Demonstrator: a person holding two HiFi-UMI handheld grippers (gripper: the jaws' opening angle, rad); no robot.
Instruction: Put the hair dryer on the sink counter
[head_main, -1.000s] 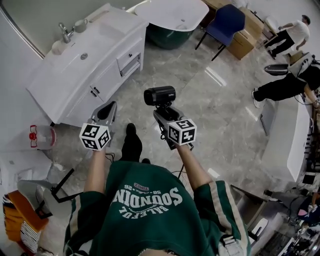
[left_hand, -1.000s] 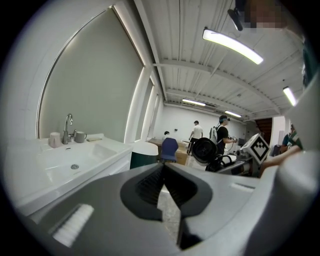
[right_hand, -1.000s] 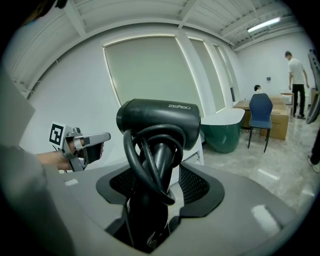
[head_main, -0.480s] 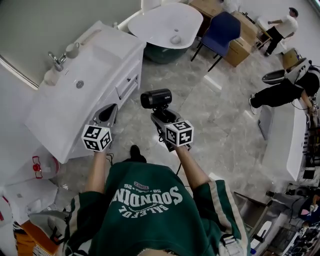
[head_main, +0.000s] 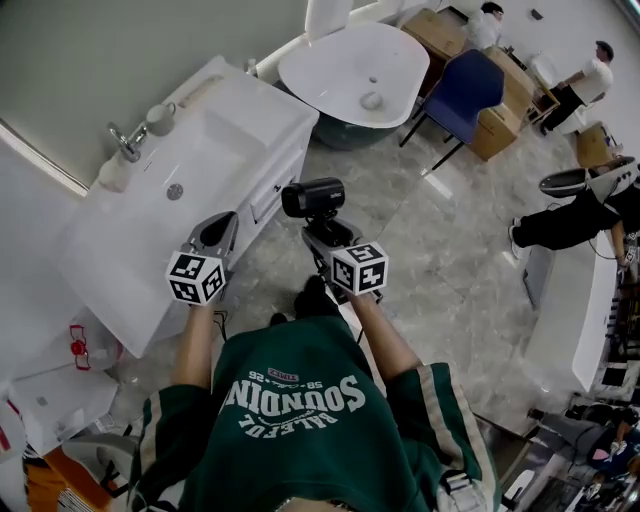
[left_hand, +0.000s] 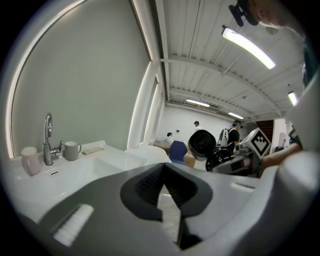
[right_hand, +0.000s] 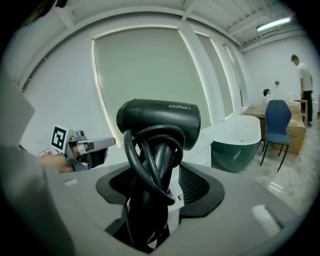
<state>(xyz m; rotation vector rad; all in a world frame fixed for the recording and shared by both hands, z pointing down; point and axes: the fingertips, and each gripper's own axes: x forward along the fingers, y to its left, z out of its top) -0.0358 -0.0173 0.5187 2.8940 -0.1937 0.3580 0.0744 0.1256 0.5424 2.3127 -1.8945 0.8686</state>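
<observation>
A black hair dryer with its cord wound round the handle stands upright in my right gripper, which is shut on the handle. The right gripper view shows the dryer filling the middle above that gripper. The white sink counter lies to the front left, carrying a faucet, a grey mug and a pink cup. My left gripper hangs at the counter's front edge, shut and holding nothing. From the left gripper I see the counter at left and the dryer at right.
A white-and-green bathtub stands beyond the counter's far end. Next to it are a blue chair and a wooden desk. People are at the right. A white counter runs along the right side of the marble floor.
The person has stepped toward the sink counter, which now lies right beside the left gripper. Both grippers keep the same pose, the right still holding the hair dryer.
</observation>
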